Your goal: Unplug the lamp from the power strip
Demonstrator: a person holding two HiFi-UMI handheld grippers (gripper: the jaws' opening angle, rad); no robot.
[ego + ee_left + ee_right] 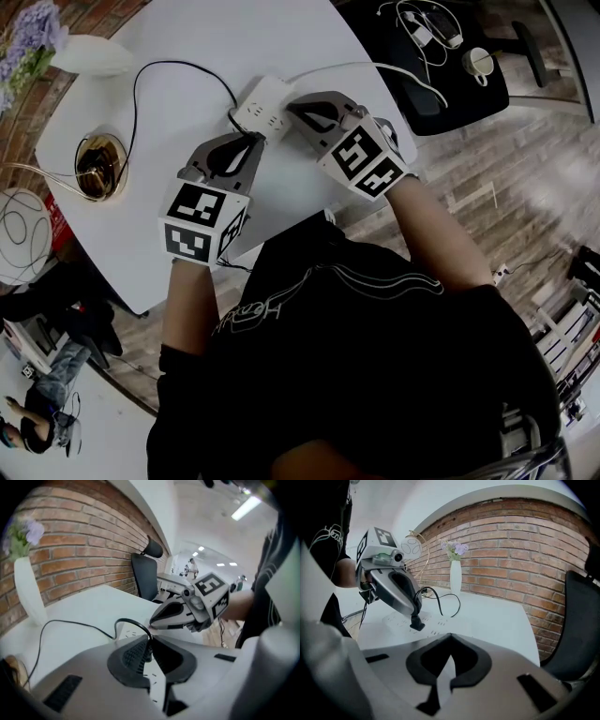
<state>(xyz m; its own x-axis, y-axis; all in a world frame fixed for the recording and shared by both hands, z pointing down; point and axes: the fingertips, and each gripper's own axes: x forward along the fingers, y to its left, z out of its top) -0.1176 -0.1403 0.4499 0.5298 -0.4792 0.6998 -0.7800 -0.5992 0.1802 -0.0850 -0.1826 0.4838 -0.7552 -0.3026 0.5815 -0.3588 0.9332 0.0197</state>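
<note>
A white power strip (262, 101) lies on the white table (187, 42). The lamp (98, 167), with a gold base, stands at the table's left, and its black cord (150, 67) loops over to the strip. My left gripper (251, 141) is shut on the black plug (416, 623), which sits at the strip's top face (401, 619). I cannot tell whether its pins are still in. The cord rises from between those jaws (131, 623). My right gripper (292, 108) is shut, with its tip resting on the strip's right end.
A white vase (89, 56) with purple flowers stands at the table's far left. The strip's white cable (356, 66) runs off the right edge toward a black office chair (441, 66). Beyond the table stands a brick wall (525, 569).
</note>
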